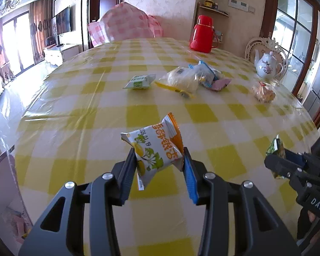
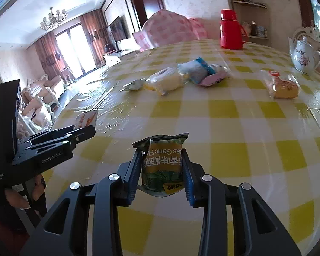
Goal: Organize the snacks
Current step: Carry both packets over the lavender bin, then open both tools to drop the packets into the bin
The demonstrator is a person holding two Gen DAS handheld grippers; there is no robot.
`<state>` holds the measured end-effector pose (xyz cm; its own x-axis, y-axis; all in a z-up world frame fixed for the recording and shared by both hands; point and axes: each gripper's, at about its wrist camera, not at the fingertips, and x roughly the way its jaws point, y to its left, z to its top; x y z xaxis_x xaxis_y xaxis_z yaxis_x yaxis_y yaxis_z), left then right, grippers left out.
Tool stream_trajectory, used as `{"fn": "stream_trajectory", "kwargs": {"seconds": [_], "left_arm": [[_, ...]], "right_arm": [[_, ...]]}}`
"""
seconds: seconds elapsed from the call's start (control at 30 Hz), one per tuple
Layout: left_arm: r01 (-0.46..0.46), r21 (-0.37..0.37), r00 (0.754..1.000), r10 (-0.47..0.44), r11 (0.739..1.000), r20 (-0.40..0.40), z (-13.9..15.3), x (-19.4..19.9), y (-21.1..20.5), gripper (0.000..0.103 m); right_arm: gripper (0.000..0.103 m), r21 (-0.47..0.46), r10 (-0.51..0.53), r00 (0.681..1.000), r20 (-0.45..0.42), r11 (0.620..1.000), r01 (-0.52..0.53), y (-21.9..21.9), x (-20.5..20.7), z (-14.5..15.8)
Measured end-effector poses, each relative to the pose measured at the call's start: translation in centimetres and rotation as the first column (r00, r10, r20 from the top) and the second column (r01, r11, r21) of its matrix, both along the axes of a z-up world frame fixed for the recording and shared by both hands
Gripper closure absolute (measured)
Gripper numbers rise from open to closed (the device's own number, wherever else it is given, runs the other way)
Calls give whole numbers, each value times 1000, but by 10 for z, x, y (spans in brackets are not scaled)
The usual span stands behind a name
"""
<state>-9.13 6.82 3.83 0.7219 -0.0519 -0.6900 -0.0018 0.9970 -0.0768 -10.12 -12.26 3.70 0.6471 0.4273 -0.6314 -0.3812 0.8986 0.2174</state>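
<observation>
We saw a bench (image 1: 74, 111) with a yellow checked cloth. Our left gripper (image 1: 159, 160) pinched an orange and white snack bag (image 1: 155, 147) above it. Our right gripper (image 2: 161, 166) pinched a green snack bag (image 2: 163, 166). Farther off lay a pile of snacks (image 1: 189, 79), a red flask (image 1: 202, 34) and a teapot (image 1: 266, 64).

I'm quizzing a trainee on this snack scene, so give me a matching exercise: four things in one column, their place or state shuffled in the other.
Things:
1. orange-and-white packet
2. green pea packet
3. red thermos
4. teapot

Places:
A. upright at the far table edge
B. clamped in the right gripper
C. on the table's right side, before a white chair
D. clamped in the left gripper

Pairs: 1-D, 2-B, 3-A, 4-C
</observation>
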Motion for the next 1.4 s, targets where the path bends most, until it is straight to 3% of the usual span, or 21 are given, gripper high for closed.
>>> {"fn": "stream_trajectory", "kwargs": {"seconds": [0.3,0.7,1.03,1.4], "left_arm": [[-15,25,1000,15,1000,-3,-1,-36,34,61],[-105,22,994,105,994,-6,-4,-85,113,61],[-178,14,984,178,984,-20,-7,-104,169,61],[-296,11,955,296,955,-24,-6,-119,235,61]], "right_arm": [[67,-49,102,995,23,994,-101,54,-27,10],[67,-127,264,964,32,958,-258,145,-58,15],[67,-196,420,907,23,892,-408,227,-85,15],[67,-252,558,830,-2,803,-540,293,-119,5]]}}
